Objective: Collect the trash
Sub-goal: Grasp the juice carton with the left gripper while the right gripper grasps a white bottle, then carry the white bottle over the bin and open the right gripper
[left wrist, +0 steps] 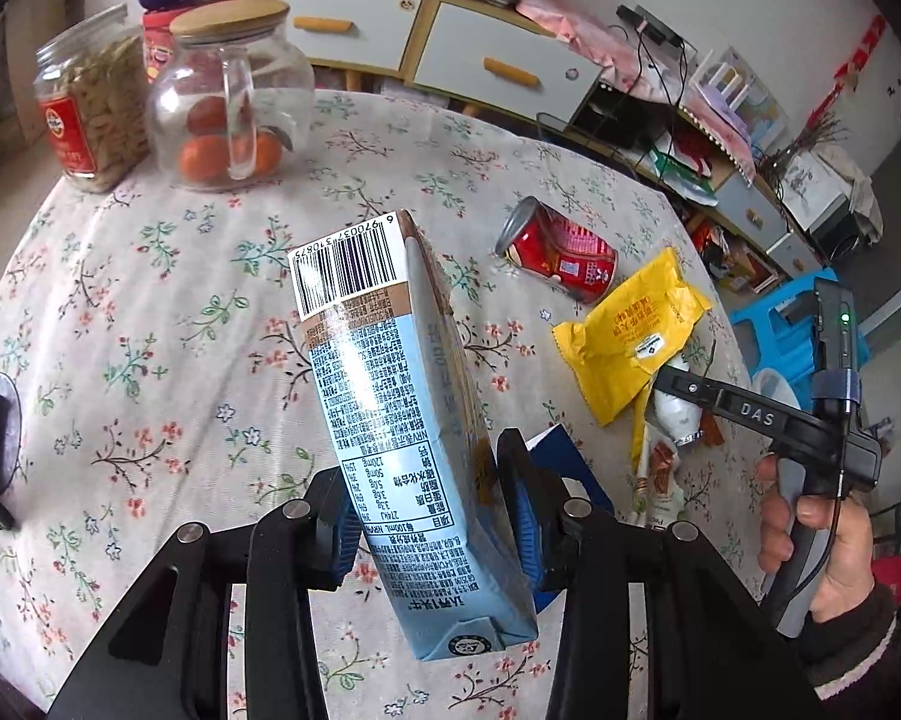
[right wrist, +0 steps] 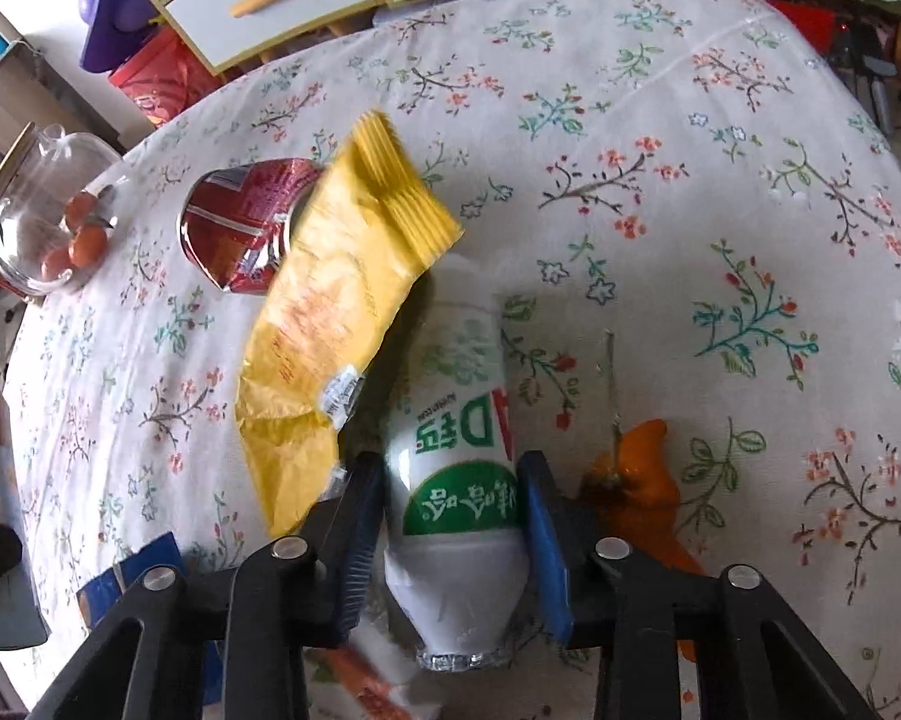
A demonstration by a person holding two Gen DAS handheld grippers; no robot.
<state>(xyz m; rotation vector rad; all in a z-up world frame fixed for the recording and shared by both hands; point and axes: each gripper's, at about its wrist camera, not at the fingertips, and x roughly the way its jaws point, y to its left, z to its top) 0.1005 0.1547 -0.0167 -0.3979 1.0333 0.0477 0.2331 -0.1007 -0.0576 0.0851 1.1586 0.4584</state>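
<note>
Blue carton (left wrist: pixel 402 420) in L fingers (left wrist: pixel 342 516); R grips bottle (right wrist: pixel 459 468).

My left gripper (left wrist: pixel 431 525) has black linkage arms, silver rivets and ribbed blue pads. My right gripper (right wrist: pixel 456 531) matches; its grey handle shows "DAS", a green light, a bare-skinned hand (left wrist: pixel 810 546).

The left gripper (left wrist: pixel 429 516) clamps a blue drink carton (left wrist: pixel 390 396) between its blue pads (left wrist: pixel 525 516), holding it tilted above the floral tablecloth (left wrist: pixel 150 324). A red can (left wrist: pixel 561 252) lies on its side beside a yellow wrapper (left wrist: pixel 630 330). The right gripper (left wrist: pixel 678 387), held by a hand (left wrist: pixel 822 534), reaches over a white bottle (left wrist: pixel 681 414).
</note>
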